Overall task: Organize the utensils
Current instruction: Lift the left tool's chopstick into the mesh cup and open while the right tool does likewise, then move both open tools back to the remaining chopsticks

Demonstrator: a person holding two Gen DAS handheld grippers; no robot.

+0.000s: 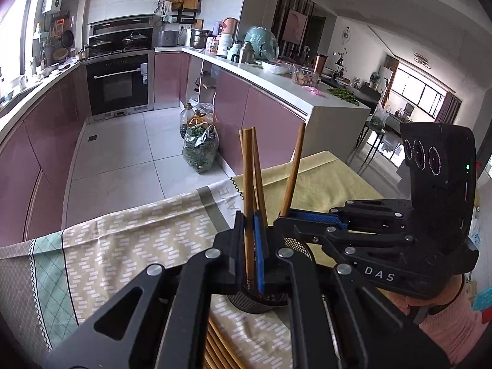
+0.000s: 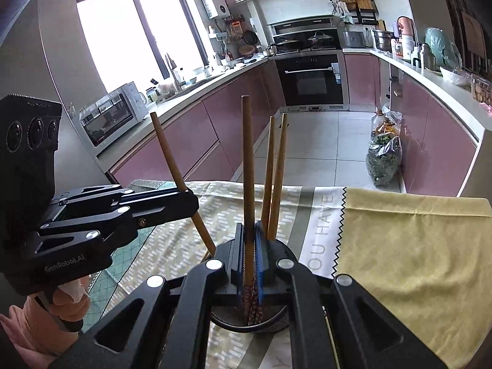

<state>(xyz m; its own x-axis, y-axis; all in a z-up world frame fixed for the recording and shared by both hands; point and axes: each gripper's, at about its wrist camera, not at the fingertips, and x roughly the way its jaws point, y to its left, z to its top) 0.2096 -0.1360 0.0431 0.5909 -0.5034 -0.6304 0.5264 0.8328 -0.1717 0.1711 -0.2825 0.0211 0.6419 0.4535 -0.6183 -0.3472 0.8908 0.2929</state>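
Both tools pinching one chopstick each: left tool (image 1: 249, 246), right tool (image 2: 249, 264) | over mesh holder (image 2: 250, 323), two already in | spare chopsticks (image 1: 221, 347) left on surface

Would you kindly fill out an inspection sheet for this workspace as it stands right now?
Surface: table under a patterned beige cloth and a plain yellow cloth.
Job's things: black mesh cylindrical holder; two brown wooden chopsticks stand in it; more wooden chopsticks lie on the beige cloth.
Grippers: left gripper shut on one upright chopstick; right gripper shut on another chopstick; both over the holder.
Clutter: nothing seen on the table.
Cables: nothing seen.
Surroundings: kitchen with pink cabinets, built-in black oven, bagged greens on the tiled floor.
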